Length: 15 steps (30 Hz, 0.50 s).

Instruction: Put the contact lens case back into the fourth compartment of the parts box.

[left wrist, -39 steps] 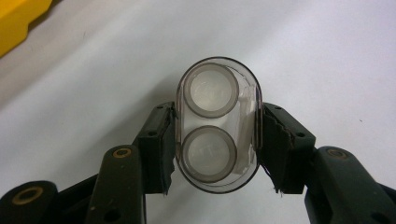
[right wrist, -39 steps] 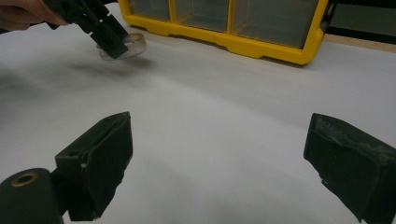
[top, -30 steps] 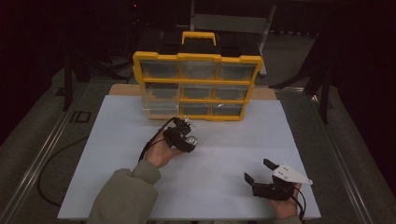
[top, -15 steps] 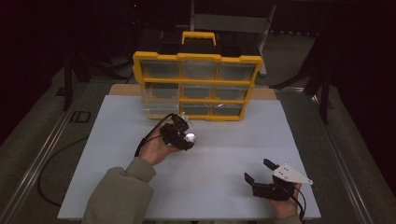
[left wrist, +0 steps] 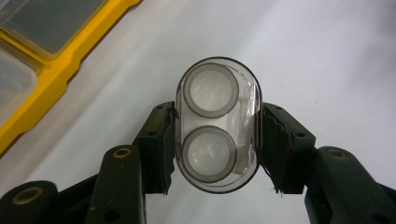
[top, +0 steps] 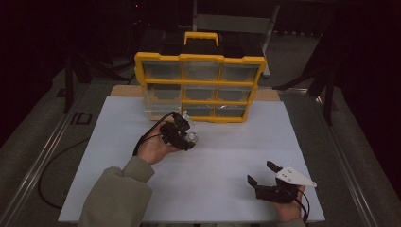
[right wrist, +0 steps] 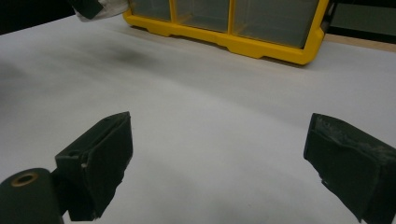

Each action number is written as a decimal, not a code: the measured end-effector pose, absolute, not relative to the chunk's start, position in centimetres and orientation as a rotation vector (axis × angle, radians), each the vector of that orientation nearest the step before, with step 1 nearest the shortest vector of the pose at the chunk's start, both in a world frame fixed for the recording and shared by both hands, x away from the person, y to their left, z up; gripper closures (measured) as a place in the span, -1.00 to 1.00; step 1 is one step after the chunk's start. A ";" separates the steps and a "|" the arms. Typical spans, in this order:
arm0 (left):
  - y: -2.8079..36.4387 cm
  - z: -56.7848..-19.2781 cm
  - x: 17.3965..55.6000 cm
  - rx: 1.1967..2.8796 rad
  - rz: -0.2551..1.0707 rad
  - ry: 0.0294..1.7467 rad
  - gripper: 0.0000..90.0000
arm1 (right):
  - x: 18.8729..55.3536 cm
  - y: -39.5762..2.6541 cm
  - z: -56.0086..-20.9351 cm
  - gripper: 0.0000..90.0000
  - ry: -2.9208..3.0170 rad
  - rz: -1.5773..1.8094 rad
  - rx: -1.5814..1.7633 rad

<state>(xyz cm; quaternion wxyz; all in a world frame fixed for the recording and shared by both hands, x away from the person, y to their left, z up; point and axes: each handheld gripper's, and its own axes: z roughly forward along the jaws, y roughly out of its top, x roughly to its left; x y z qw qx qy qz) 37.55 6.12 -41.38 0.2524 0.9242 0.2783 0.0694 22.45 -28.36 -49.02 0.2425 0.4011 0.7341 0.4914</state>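
Observation:
My left gripper is shut on a clear plastic oval container with two round wells. The pads press on its two long sides and hold it above the white sheet, just in front of the yellow organizer. That organizer stands upright at the far side, with rows of clear drawers and a yellow handle on top. My right gripper rests near the table's front right, open, with nothing between its fingers.
A white sheet covers the table. The organizer's yellow frame shows in both gripper views. Metal rails run along both table sides. A cable trails from the left gripper over the sheet.
My left gripper has risen a little with the clear container still in it. The right gripper has stayed where it was.

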 end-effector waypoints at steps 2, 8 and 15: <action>6.2 -41.1 37.5 2.517 0.188 0.745 0.10 | 22.4 -28.3 -49.0 -0.83 2.007 1.344 1.097; 6.3 -40.4 37.4 2.526 0.187 0.721 0.10 | 22.5 -28.3 -49.0 -0.83 2.007 1.344 1.097; 6.5 -39.5 37.3 2.551 0.189 0.672 0.10 | 22.5 -28.3 -49.0 -0.83 2.008 1.345 1.098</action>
